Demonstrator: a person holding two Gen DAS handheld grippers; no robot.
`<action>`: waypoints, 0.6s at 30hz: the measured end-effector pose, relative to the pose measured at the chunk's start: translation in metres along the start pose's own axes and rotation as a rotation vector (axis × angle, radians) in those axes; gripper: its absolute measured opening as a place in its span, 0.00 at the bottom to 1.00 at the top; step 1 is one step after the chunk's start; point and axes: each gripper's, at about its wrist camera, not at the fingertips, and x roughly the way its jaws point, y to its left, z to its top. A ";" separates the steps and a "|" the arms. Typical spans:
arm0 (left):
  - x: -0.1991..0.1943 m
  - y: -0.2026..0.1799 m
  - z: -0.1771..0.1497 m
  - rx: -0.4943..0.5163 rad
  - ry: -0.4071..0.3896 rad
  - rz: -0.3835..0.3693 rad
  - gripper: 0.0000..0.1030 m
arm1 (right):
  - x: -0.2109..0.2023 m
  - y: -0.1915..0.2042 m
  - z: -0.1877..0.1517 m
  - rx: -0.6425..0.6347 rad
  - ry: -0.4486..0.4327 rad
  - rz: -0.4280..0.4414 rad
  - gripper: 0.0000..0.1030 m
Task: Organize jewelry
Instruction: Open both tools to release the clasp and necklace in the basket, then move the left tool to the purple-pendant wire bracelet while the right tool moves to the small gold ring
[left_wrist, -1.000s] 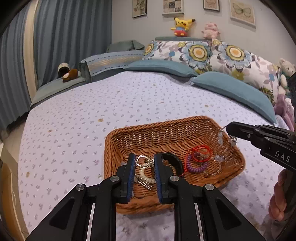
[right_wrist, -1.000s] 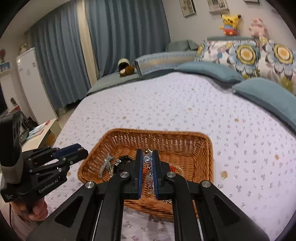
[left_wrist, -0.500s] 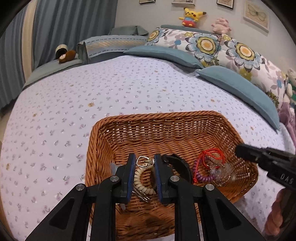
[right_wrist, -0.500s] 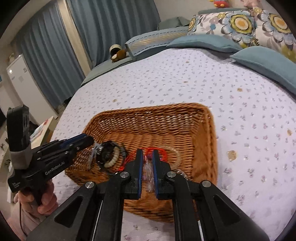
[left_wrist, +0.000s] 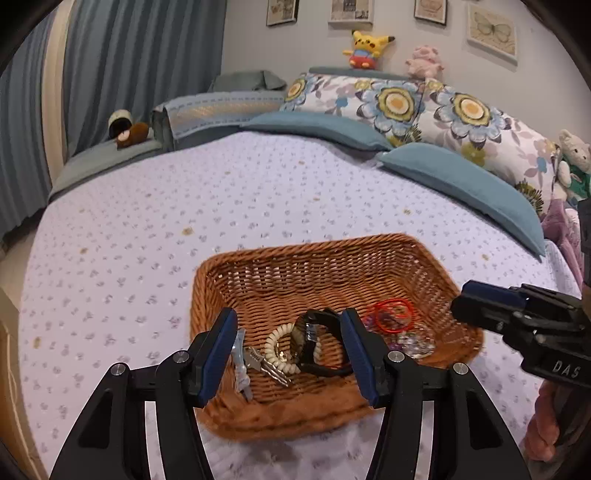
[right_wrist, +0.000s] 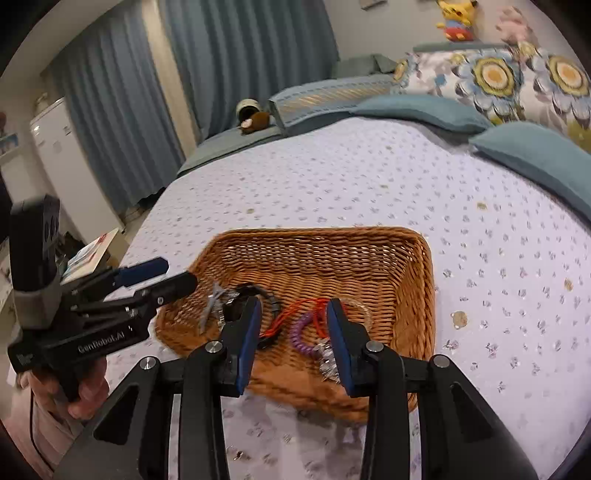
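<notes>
A brown wicker basket (left_wrist: 314, 244) (right_wrist: 314, 232) sits on the floral quilt. In it lie a cream coil bracelet (left_wrist: 275, 341) with keys (left_wrist: 266, 366), a black band (left_wrist: 322, 320), red cord loops (left_wrist: 393, 314) (right_wrist: 295, 314), a purple coil (right_wrist: 299, 332) and a clear bead bracelet (left_wrist: 417, 341) (right_wrist: 327, 360). My left gripper (left_wrist: 290, 354) (right_wrist: 177, 275) hovers over the basket's near left part. Its jaws are opening and nothing is pressed between them. My right gripper (right_wrist: 293, 339) (left_wrist: 465, 301) hangs over the near right part, jaws opening, with the beads lying beside its right finger.
Blue pillows (left_wrist: 458, 184) and flowered pillows (left_wrist: 399, 103) line the head of the bed, with plush toys (left_wrist: 365, 46) on the shelf behind. Blue curtains (right_wrist: 240, 66) and a white fridge (right_wrist: 59, 155) stand at the left. A hand (right_wrist: 86, 391) grips the left tool.
Both grippers went from shut to open. The left let go of the cream coil bracelet with keys, the right let go of the clear bead bracelet; both pieces now lie in the basket.
</notes>
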 end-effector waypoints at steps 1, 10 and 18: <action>-0.011 -0.001 0.000 -0.003 -0.007 -0.001 0.58 | -0.007 0.004 -0.001 -0.006 -0.004 0.011 0.38; -0.089 0.001 -0.062 -0.110 0.030 0.017 0.58 | -0.046 0.048 -0.045 -0.104 0.044 0.097 0.38; -0.079 -0.025 -0.134 -0.083 0.184 -0.037 0.58 | -0.016 0.047 -0.095 -0.169 0.177 0.090 0.38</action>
